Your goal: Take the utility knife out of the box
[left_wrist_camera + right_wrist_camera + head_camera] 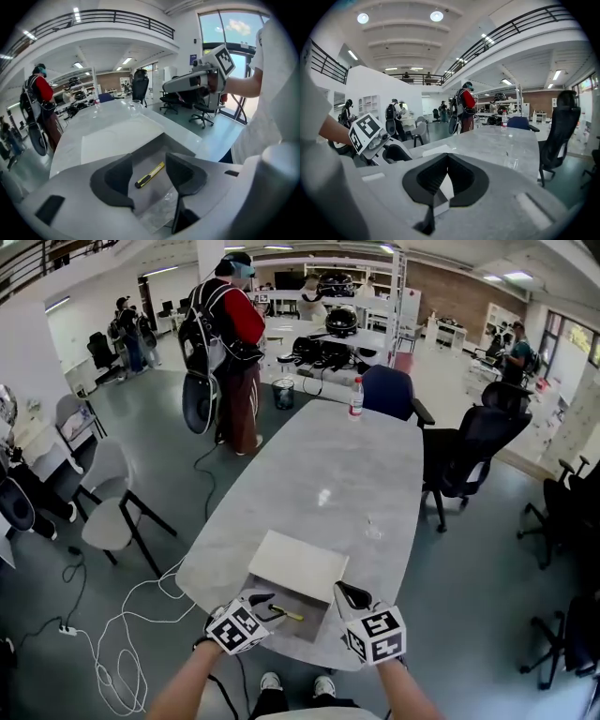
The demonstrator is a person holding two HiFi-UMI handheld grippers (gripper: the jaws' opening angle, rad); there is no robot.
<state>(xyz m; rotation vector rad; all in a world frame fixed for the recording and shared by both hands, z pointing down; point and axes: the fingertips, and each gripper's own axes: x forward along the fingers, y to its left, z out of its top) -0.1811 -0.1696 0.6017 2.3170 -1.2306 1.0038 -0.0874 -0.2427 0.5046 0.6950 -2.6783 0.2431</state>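
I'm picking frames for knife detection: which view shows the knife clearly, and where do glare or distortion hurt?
Left gripper view: the yellow-and-black utility knife is sharp, evenly lit in the grey open box, though fisheye bends edges. Head view: knife small, glare patch on the pale marble table. Right gripper view: no knife, dark corners.

Yellow-and-black utility knife (150,174); grey box (180,146), white lid (298,565); pale grey marbled table (328,474).

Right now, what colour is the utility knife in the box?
Utility knife: yellow body, black end; clearest in left gripper view.
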